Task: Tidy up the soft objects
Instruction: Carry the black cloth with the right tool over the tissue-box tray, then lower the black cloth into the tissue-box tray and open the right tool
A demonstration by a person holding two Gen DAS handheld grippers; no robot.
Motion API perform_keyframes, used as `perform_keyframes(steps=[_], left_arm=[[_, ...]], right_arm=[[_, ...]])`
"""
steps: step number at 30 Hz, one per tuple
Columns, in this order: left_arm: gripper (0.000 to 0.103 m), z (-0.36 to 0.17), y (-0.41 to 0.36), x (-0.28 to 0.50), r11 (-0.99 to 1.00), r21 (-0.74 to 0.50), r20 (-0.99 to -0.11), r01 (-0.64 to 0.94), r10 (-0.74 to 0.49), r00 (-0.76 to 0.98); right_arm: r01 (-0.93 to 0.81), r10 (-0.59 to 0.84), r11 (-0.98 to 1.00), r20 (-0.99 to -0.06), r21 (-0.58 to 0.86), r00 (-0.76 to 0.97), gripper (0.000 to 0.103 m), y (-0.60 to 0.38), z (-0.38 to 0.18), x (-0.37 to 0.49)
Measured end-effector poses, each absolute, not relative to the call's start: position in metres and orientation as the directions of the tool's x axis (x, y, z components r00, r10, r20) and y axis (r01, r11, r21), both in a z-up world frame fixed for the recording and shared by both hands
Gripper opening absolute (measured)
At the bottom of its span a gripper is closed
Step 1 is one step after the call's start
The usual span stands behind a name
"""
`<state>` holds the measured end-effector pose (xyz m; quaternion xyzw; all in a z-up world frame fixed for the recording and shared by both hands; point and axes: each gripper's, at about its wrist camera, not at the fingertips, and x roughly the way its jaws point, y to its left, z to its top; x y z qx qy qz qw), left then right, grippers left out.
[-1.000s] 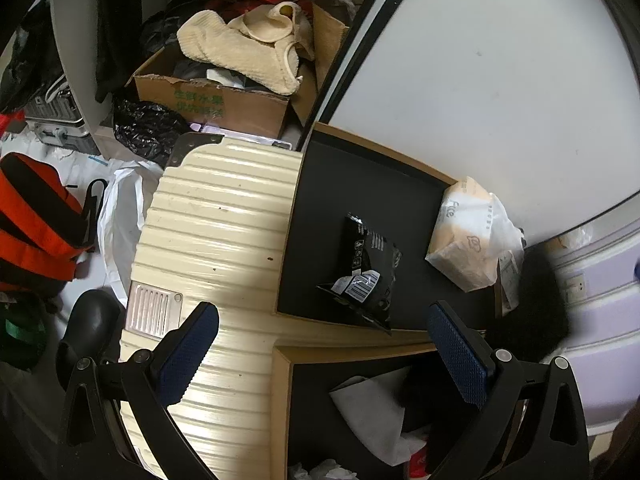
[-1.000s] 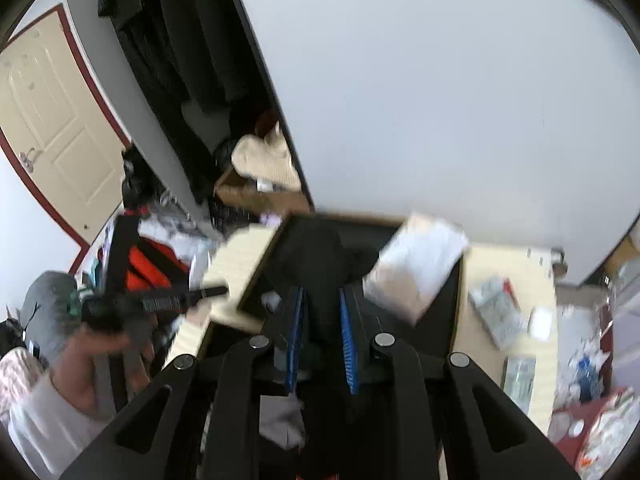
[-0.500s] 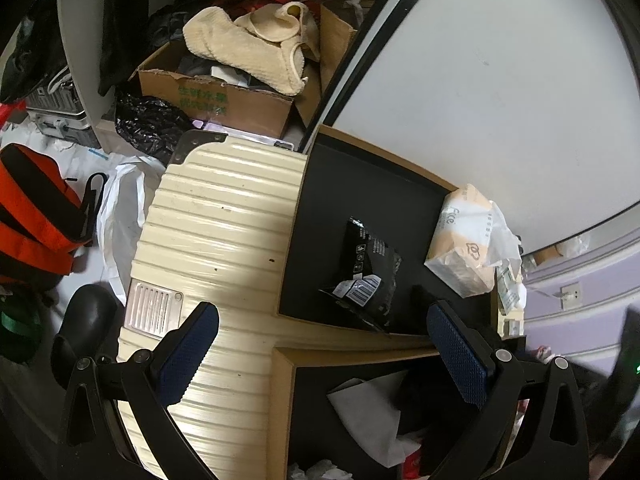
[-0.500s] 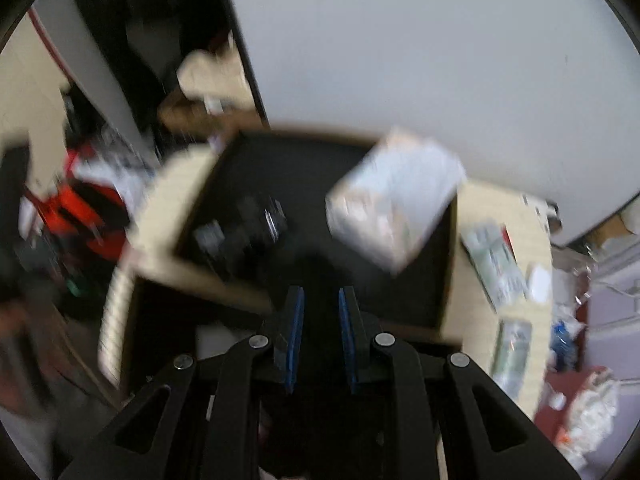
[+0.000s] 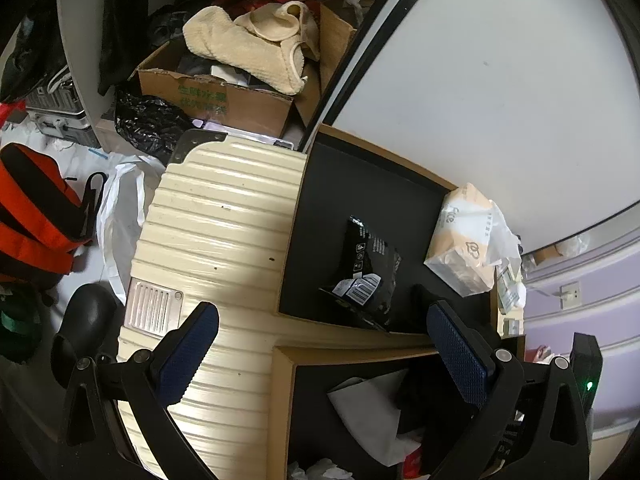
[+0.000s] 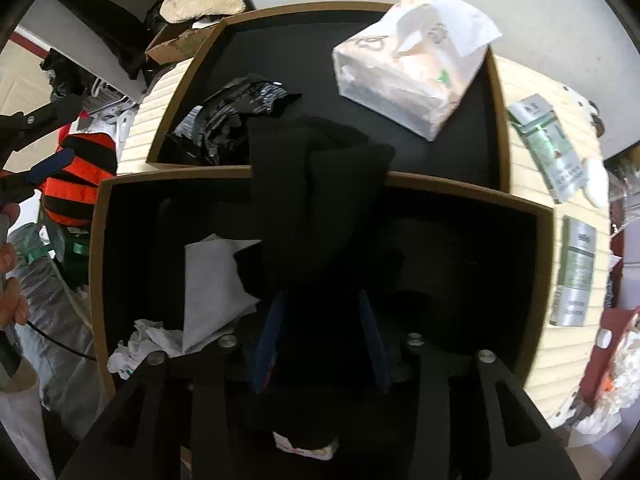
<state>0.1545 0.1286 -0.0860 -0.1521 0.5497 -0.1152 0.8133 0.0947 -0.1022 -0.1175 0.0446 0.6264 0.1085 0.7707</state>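
Black cloth point(image 6: 320, 184) sat clamped in my right gripper point(image 6: 320, 344), draped across the near tray's rim point(image 6: 472, 194); my left gripper point(image 5: 320, 356) hung wide open, empty.

Left claw point(image 5: 322, 346) spreads wide across the bottom of its frame, blue pads far apart, gripping nothing. Right claw point(image 6: 322, 344), at bottom centre of its frame, has narrowed pads pressing a black cloth point(image 6: 316, 188) between them.
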Motion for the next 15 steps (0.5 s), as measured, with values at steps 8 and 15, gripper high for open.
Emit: perform_keyframes(steps=[8, 15], left_arm=[[0.103, -0.087, 0.127, 0.154, 0.929, -0.370, -0.861, 0.026, -0.353, 0.365], [0.103, -0.085, 0.128, 0.154, 0.924, -0.382, -0.855, 0.026, -0.364, 0.370]], right_arm=[[-0.040, 0.218, 0.975, -0.919, 0.217, 0.329, 0.046, -0.105, -0.103, 0.108], [-0.049, 0.241, 0.966, -0.812, 0.255, 0.531, 0.037, -0.112, -0.034, 0.115]])
